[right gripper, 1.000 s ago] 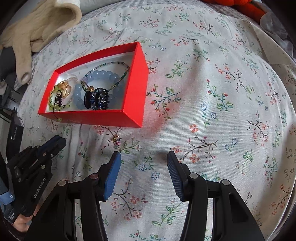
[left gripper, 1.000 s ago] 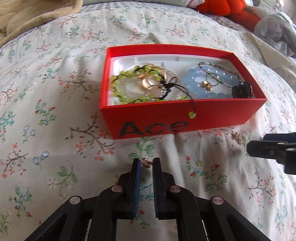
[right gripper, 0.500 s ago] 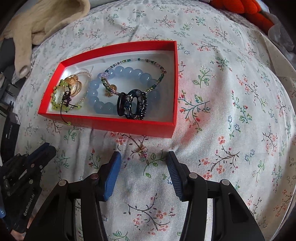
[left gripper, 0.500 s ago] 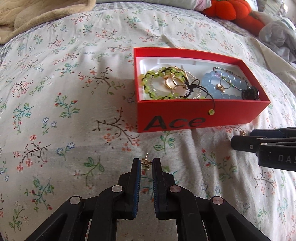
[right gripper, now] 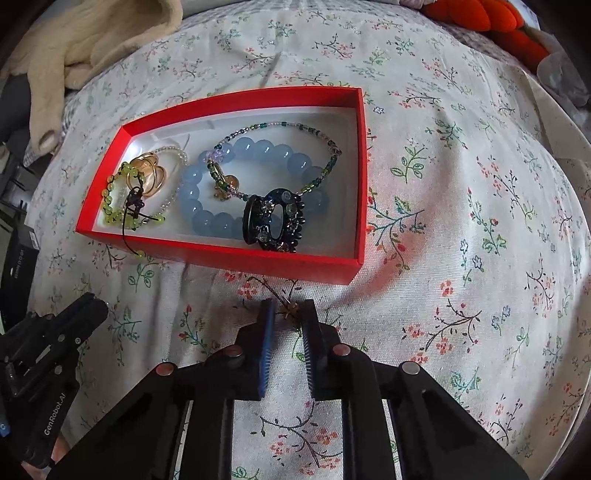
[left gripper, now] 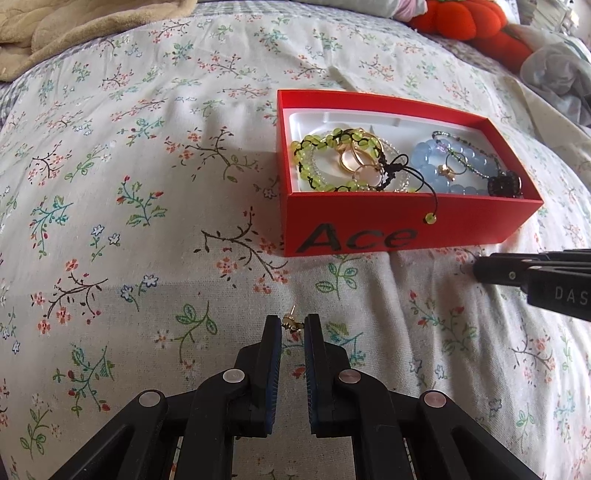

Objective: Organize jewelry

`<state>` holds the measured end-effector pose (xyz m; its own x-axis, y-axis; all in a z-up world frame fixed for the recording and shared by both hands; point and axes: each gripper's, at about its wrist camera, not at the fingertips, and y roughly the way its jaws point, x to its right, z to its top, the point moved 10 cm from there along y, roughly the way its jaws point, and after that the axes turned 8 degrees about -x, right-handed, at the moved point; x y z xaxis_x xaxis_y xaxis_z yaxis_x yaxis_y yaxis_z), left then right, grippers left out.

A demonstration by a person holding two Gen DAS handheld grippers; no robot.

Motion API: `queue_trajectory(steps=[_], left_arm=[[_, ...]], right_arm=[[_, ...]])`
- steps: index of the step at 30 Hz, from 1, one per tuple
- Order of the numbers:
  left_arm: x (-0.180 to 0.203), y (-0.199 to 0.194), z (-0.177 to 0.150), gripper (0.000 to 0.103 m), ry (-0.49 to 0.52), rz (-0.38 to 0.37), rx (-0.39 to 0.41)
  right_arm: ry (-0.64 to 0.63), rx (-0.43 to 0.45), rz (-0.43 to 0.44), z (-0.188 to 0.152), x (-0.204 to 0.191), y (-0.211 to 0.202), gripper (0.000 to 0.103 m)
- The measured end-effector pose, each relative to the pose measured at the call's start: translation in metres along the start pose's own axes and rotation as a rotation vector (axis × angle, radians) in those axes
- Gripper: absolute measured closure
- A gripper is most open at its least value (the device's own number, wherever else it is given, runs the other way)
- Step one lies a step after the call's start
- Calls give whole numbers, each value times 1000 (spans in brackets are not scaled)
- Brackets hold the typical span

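Note:
A red box (left gripper: 406,229) (right gripper: 221,254) lettered "Ace" lies on the flowered bedspread. It holds a green bead bracelet (left gripper: 314,147), gold rings (left gripper: 351,162), a blue bead bracelet (right gripper: 258,147) and a dark beaded piece (right gripper: 273,221). My left gripper (left gripper: 293,326) hangs in front of the box, shut on a small gold stud earring (left gripper: 291,323). My right gripper (right gripper: 289,312) is low over the cloth just before the box's front wall. Its jaws are closing, and a small gold beaded earring (right gripper: 290,309) is pinched between the blue pads.
A beige blanket (left gripper: 74,29) is bunched at the back left. An orange plush (left gripper: 469,22) and grey cloth (left gripper: 554,74) lie at the back right. In the right wrist view a dark box (right gripper: 18,258) sits off the bed's left side.
The right gripper's jaws have gone from wide apart to narrow around the earring on the cloth. The left gripper still holds its stud and has barely shifted.

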<state>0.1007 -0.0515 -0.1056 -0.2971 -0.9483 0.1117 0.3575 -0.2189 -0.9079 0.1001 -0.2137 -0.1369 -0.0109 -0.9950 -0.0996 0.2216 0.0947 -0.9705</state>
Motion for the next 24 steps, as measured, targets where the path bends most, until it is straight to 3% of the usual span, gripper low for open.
queue_trajectory(steps=[17,24], left_arm=[[-8,-20,12,96,-50,-35,45],[2,-35,29,96,-56,-66,99]], right_arm=[[18,9,79,-10,5,-34,94],[14,71,143,-7,-8,-66,94]])
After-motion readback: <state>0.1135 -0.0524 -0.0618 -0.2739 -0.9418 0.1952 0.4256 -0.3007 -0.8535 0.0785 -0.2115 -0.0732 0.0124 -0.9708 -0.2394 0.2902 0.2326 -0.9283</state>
